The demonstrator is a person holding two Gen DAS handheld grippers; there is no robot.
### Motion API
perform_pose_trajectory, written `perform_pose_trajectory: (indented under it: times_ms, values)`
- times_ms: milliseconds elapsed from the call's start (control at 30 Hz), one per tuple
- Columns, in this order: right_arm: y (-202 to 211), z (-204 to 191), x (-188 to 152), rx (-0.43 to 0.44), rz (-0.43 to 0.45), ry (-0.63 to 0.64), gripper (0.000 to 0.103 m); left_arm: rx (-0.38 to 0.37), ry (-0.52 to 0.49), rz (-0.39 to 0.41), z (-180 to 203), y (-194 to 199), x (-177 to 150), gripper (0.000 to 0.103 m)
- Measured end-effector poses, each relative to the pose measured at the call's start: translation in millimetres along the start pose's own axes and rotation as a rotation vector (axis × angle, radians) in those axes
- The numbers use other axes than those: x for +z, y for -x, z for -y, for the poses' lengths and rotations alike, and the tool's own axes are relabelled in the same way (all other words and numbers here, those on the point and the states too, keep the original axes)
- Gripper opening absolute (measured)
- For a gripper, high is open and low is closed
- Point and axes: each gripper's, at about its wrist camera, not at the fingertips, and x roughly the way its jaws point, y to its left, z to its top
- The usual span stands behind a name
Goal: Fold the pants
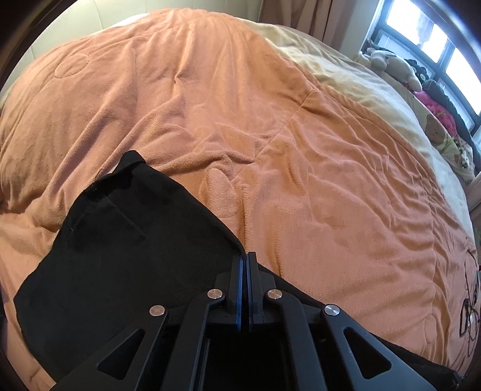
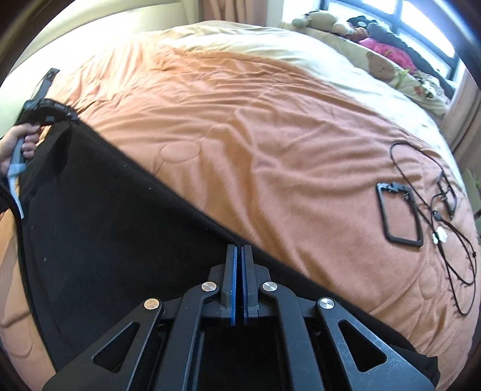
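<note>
Orange blanket (image 2: 240, 126); only right view shows cables (image 2: 451, 216), hand (image 2: 15, 144).

No legible text, label, brand, number or sign appears in either wrist view; faint marks on the far device at the left are too blurred to read.

home bedroom, bed (image 1: 240, 105) with orange quilt (image 2: 240, 135), stuffed toys (image 2: 324, 22) along far window (image 2: 375, 12), curtain (image 1: 300, 18) at far side
</note>
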Motion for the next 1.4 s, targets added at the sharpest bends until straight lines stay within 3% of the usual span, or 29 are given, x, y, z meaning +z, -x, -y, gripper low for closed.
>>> perform_pose_trajectory:
  times_ms: [200,267,367,400,433,500,567,700,800,967,1200,1300,1400]
  values:
    - [-31,-2,0,-0.053,-0.051,-0.054,0.0,0.006,0.01,-0.037,3,-21,3,0.004]
    - [-44,-5,-1,-0.082,-0.08,-0.079,0.004,0.007,-0.011,-0.034,5,-23,3,0.012]
    - [-51,-7,-3,-0.091,-0.071,-0.115,0.009,-0.017,-0.056,-0.033,10,-17,1,0.04]
    - [-48,-7,-3,-0.077,-0.057,-0.138,0.013,-0.02,-0.07,-0.026,10,-13,-1,0.055]
    - [-43,-4,-4,-0.066,-0.046,-0.157,0.016,-0.026,-0.084,-0.009,11,-8,-2,0.062]
    - [-32,0,-7,-0.047,-0.017,-0.194,0.035,-0.035,-0.113,0.015,11,4,-6,0.064]
    - [-18,3,-12,-0.037,0.026,-0.22,0.041,-0.036,-0.133,0.012,9,12,-11,0.064]
    - [11,12,-28,-0.011,0.075,-0.272,0.041,-0.011,-0.181,0.014,7,31,-25,0.068]
    - [32,11,-44,-0.037,0.096,-0.267,0.042,-0.008,-0.231,0.034,7,51,-38,0.086]
    - [74,14,-69,-0.058,0.116,-0.279,0.042,-0.013,-0.281,0.061,4,86,-53,0.091]
    - [127,13,-101,-0.055,0.153,-0.337,0.042,-0.083,-0.281,0.054,-7,131,-76,0.097]
    - [141,14,-115,-0.043,0.149,-0.371,0.042,-0.059,-0.283,0.112,-15,150,-88,0.103]
    - [158,10,-130,-0.082,0.161,-0.375,0.042,-0.058,-0.269,0.104,-25,160,-95,0.103]
